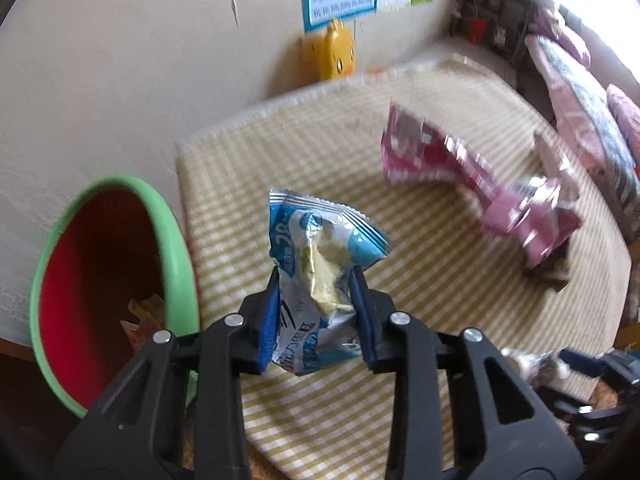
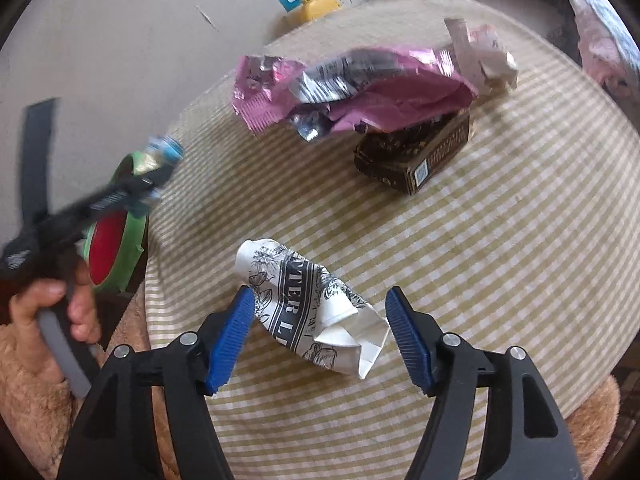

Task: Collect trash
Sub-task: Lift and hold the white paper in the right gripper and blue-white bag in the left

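Note:
My left gripper (image 1: 316,300) is shut on a crumpled blue and white snack wrapper (image 1: 320,248), held above the checked tablecloth (image 1: 400,320). A green bin with a red inside (image 1: 168,248) stands just left of it, off the table edge. In the right wrist view my right gripper (image 2: 320,320) stands open over a flattened white paper cup with black print (image 2: 316,312); the cup lies on the cloth between the blue pads (image 2: 234,332) and they do not press it. The left gripper (image 2: 160,168) with its wrapper shows there over the bin (image 2: 116,252).
A pink foil bag (image 2: 360,92) lies across a dark brown box (image 2: 416,156) at the far side of the table, with crumpled white paper (image 2: 484,60) behind it. A yellow duck-shaped object (image 1: 330,54) sits against the wall. A hand (image 2: 48,320) grips the left tool's handle.

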Demonstrator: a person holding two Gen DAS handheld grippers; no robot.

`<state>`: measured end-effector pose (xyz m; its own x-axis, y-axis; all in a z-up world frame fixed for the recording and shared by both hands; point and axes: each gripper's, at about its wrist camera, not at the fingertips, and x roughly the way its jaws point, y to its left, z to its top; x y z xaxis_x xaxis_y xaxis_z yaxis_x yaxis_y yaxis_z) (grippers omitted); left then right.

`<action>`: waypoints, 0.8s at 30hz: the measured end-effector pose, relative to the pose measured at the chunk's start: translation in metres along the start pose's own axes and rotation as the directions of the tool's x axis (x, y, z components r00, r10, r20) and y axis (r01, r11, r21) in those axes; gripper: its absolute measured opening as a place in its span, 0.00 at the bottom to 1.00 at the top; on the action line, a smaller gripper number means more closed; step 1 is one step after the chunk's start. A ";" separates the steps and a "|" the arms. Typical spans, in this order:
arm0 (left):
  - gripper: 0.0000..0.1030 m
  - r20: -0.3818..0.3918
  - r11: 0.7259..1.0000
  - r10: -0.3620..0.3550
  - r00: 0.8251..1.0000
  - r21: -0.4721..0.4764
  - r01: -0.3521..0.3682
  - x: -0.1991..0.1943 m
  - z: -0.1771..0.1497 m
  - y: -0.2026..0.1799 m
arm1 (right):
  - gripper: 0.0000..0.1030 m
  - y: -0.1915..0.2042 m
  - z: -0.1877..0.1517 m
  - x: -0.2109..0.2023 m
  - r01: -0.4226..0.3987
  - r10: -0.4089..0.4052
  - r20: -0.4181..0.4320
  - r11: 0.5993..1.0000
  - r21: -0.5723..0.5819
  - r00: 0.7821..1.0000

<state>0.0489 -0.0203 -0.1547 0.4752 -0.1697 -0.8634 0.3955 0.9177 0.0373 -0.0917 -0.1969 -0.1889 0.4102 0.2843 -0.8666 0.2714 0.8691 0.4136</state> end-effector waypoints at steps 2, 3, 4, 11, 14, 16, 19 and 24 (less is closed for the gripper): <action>0.31 0.041 1.000 0.001 0.999 -0.007 0.000 -0.016 0.007 0.000 | 0.54 -0.001 -0.002 0.005 -0.005 0.005 -0.010 1.000 0.008 1.000; 0.31 0.060 1.000 0.002 0.998 -0.009 -0.001 -0.023 0.010 -0.001 | 0.44 -0.001 -0.002 0.005 -0.009 0.009 -0.014 1.000 0.014 1.000; 0.31 0.080 1.000 0.002 0.997 -0.009 -0.002 -0.030 0.012 -0.002 | 0.28 -0.003 -0.003 0.006 -0.023 0.023 -0.018 0.999 0.030 1.000; 0.31 0.185 1.000 0.000 0.983 0.022 -0.004 -0.073 0.023 -0.017 | 0.18 0.003 0.000 -0.024 -0.058 0.053 0.101 0.997 0.056 0.994; 0.31 0.213 0.999 -0.002 0.977 0.034 -0.006 -0.087 0.023 -0.022 | 0.18 0.004 0.004 -0.051 -0.051 0.036 0.204 0.997 0.066 0.978; 0.31 0.226 0.999 -0.005 0.974 0.039 -0.004 -0.094 0.024 -0.024 | 0.18 0.007 0.007 -0.068 -0.041 0.021 0.267 0.997 0.071 0.964; 0.31 0.248 0.999 -0.007 0.969 0.048 -0.005 -0.103 0.025 -0.027 | 0.18 0.012 0.013 -0.097 -0.027 -0.004 0.372 0.997 0.077 0.928; 0.31 0.271 0.998 -0.016 0.962 0.056 0.001 -0.115 0.026 -0.030 | 0.18 0.017 0.022 -0.123 -0.023 -0.011 0.444 0.997 0.071 0.896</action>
<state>0.0025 -0.0378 -0.0439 0.6641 -0.2758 -0.6949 0.4395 0.8959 0.0644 -0.1182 -0.2261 -0.0694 0.7512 0.0654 -0.6568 0.3230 0.8314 0.4522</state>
